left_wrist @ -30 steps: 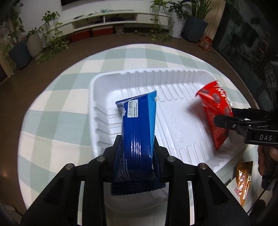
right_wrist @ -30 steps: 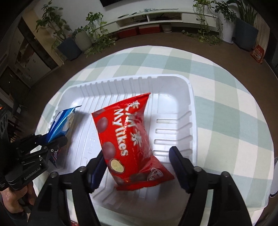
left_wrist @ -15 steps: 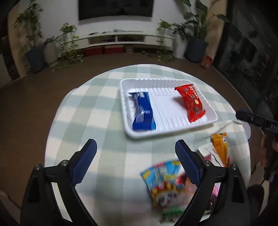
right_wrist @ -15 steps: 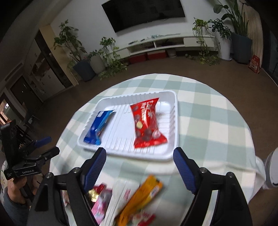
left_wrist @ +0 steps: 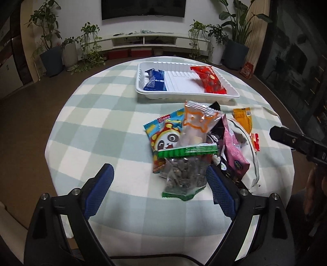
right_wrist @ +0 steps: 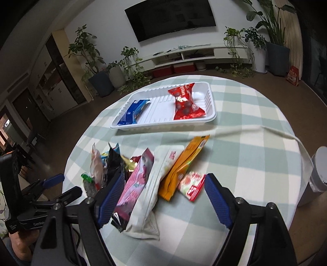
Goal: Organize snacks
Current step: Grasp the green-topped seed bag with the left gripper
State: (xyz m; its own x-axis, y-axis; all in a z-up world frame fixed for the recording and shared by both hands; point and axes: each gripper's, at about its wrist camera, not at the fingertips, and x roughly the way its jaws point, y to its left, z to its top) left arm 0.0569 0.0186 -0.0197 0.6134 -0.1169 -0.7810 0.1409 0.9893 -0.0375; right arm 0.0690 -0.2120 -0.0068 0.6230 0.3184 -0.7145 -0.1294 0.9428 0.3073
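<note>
A round counter (left_wrist: 106,114) under a pale green and white checked cloth stood in a living room with a brown floor. Beyond the tongs, against the far wall, ran a low white shelf unit (left_wrist: 147,41) below a dark wall screen (right_wrist: 171,18), with potted plants (left_wrist: 51,51) at both ends.

Ahead of both tongs, toward the far side of the counter, sat a white ribbed tray (left_wrist: 179,96). In it a blue packet (left_wrist: 155,80) lay at its left end and a red packet (left_wrist: 212,79) at its right end, well apart, with bare tray floor between them.

The left tongs (left_wrist: 161,190) were spread wide and pinched nothing; a clear green-edged bag (left_wrist: 184,169) at the near end of the snack heap (left_wrist: 204,143) lay between the fingertips in the view, untouched as far as could be told. The right tongs (right_wrist: 163,196) were likewise spread and empty, above a white pouch (right_wrist: 155,184), a pink packet (right_wrist: 137,184) and an orange packet (right_wrist: 184,163). The jaws of both had just been opening.
</note>
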